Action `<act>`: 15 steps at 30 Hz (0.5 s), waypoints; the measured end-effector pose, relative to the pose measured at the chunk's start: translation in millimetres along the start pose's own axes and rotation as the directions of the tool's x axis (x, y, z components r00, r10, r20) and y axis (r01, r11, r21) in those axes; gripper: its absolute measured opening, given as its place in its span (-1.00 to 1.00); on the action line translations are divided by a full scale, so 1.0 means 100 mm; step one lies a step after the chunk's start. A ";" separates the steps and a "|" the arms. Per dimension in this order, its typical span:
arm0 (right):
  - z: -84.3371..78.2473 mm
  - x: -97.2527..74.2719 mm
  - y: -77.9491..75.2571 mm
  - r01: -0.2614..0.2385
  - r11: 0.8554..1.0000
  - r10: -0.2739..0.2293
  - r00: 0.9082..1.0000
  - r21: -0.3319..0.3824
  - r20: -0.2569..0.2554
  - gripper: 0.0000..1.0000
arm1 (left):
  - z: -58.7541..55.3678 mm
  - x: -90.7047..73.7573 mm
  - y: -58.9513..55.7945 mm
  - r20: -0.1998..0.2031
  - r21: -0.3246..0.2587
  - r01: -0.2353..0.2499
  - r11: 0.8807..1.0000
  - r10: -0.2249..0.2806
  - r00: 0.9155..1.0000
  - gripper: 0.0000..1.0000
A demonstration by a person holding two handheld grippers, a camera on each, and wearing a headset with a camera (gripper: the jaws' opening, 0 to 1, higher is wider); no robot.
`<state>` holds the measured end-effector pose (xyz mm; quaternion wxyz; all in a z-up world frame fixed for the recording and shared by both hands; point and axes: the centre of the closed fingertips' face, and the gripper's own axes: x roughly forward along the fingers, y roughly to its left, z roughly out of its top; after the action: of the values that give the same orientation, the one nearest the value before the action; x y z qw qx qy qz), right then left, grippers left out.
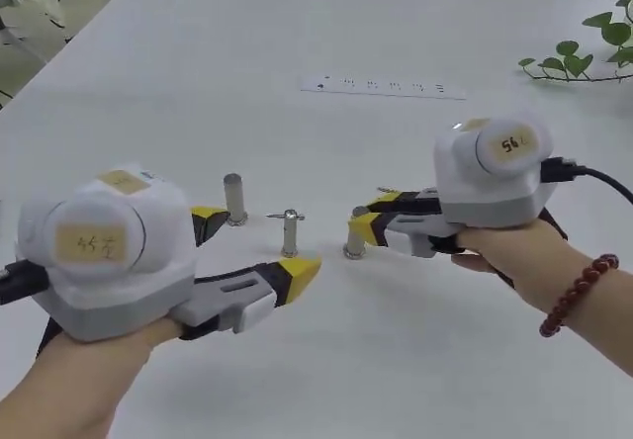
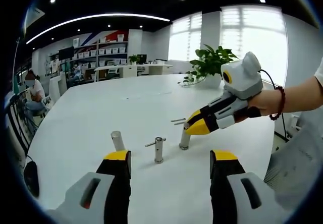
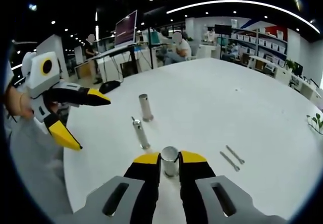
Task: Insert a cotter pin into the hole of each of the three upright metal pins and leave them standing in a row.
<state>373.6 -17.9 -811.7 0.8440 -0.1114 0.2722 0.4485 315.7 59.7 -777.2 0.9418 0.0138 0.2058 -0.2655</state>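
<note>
Right of the short upright grey metal pin with a thin cotter pin through its top (image 1: 289,233), a second grey metal pin (image 1: 353,247) shows little but its base in the head view. The yellow-tipped right gripper (image 1: 374,214), clamped on it, covers the rest. In the right gripper view the jaws hide that pin's lower half.

Left of the middle pin, the foot of a plain grey metal pin (image 1: 234,197) is partly covered by a yellow tip of the left gripper (image 1: 255,243).

Beyond the middle pin and to its right, two loose thin cotter pins (image 3: 234,154) lie mostly behind the right gripper in the head view.

Far beyond it, the green leafy plant (image 1: 593,43) is cut off by the picture's edge. The sockets of the long white power strip (image 1: 383,86) are too small to tell.
</note>
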 end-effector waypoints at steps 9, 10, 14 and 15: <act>0.04 -0.05 0.05 -0.029 0.999 0.029 0.999 0.014 0.021 -0.45 | 0.01 0.00 0.00 0.003 0.010 0.001 1.000 -0.001 1.000 0.28; 0.05 -0.07 0.05 -0.035 0.999 0.035 0.999 0.015 0.023 -0.44 | 0.01 0.00 0.00 0.004 0.008 0.001 1.000 -0.001 1.000 0.28; 0.14 -0.14 0.03 -0.049 0.999 0.048 0.998 0.024 0.045 -0.43 | 0.02 -0.01 0.00 0.007 0.005 0.002 1.000 -0.002 1.000 0.31; 0.16 -0.16 0.02 -0.051 0.998 0.050 0.998 0.026 0.048 -0.43 | 0.02 -0.01 0.01 0.007 0.004 0.001 1.000 -0.001 1.000 0.32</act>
<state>370.3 -20.9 -790.0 0.8401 -0.0824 0.2610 0.4684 315.9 60.3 -775.3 0.9423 0.0149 0.2019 -0.2666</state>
